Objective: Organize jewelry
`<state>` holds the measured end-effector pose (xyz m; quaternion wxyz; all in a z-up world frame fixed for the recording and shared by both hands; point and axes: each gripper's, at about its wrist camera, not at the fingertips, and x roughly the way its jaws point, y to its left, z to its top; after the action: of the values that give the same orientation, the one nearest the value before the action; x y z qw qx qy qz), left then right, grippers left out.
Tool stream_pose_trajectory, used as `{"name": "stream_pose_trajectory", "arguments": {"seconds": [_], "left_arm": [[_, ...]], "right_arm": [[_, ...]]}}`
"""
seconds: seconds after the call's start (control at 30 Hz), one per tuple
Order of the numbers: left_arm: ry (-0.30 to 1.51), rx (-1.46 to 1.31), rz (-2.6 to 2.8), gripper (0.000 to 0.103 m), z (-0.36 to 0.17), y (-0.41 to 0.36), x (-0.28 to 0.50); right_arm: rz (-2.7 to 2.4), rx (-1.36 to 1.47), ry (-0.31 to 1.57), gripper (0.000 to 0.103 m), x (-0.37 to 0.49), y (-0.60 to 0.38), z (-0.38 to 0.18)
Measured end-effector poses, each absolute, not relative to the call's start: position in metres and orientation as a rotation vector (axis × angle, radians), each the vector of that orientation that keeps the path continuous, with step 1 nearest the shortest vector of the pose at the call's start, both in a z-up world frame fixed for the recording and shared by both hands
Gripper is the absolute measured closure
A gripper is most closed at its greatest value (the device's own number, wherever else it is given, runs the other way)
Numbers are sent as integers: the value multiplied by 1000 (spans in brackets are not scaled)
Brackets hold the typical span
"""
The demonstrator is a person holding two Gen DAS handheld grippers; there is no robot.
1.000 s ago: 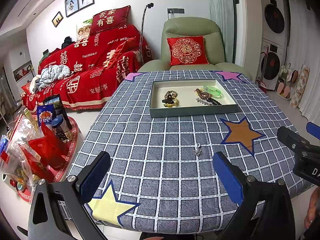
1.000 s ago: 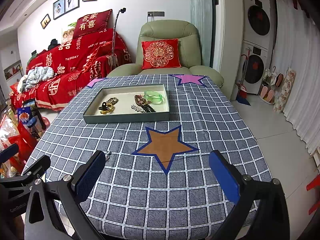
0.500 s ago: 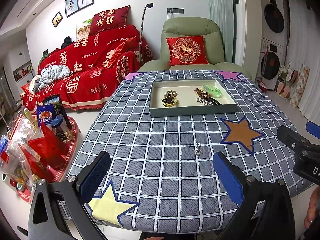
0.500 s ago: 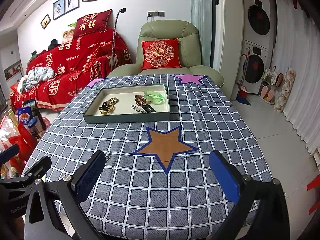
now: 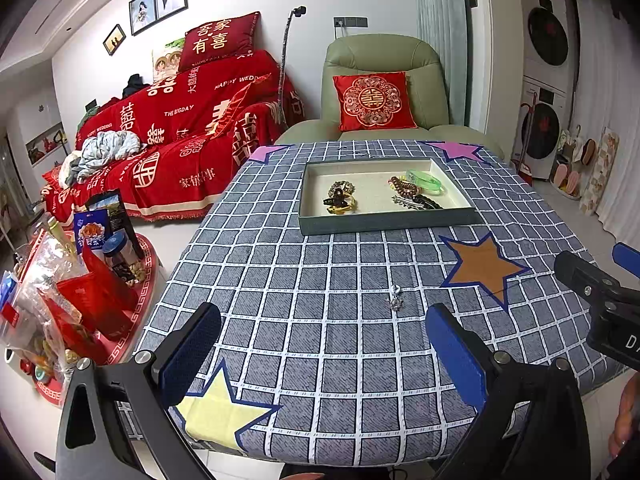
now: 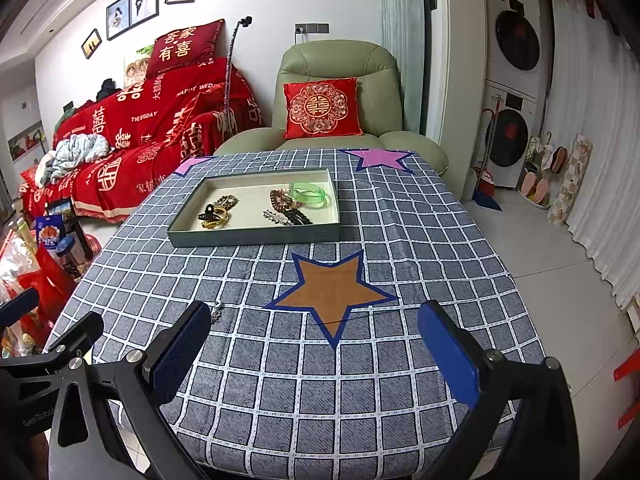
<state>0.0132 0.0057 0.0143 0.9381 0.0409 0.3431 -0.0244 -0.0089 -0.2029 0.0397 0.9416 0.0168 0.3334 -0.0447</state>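
bench (image 5: 320,264): wide and square, draped in a grey cloth with a white grid and coloured star patches, it fills the middle of both views.
tray (image 5: 384,222): grey-green outside, pale inside, it sits flat toward the far side of the bench, just beyond the brown star (image 5: 482,266).
left tongs (image 5: 324,350): hovering over the near edge of the bench, blue pads spread wide, nothing between them.
right tongs (image 6: 316,350): same story on the other side, blue pads wide apart and empty, hanging over the near edge just this side of the brown star.
green bangle (image 5: 425,181): translucent, lying in the tray's far right corner, beside a dark brown beaded bracelet (image 5: 402,185).
yellow bangle and black claw clip (image 5: 339,204): bunched together in the left half of the tray, with an ornate bronze-coloured piece (image 5: 342,189) right behind them.
dark hair clips (image 5: 418,202): a small cluster at the tray's near right, silver one among them.
silver pendant (image 5: 395,299): tiny, out alone on the open cloth, well short of the tray, left of the brown star and ahead of the left tongs; from the right wrist view it sits (image 6: 217,312) just past the left pad of the right tongs.
thin chain (image 6: 288,307): a fine line running from the pendant across the brown star, barely visible.
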Motion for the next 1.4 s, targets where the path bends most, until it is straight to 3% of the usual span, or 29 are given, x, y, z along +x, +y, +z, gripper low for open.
{"name": "stream_pose_trajectory", "arguments": {"seconds": [1.4], "left_arm": [[708,75,-74,0,12,7,12]], "right_arm": [[-88,32,683,0,-9,-202,40]]}}
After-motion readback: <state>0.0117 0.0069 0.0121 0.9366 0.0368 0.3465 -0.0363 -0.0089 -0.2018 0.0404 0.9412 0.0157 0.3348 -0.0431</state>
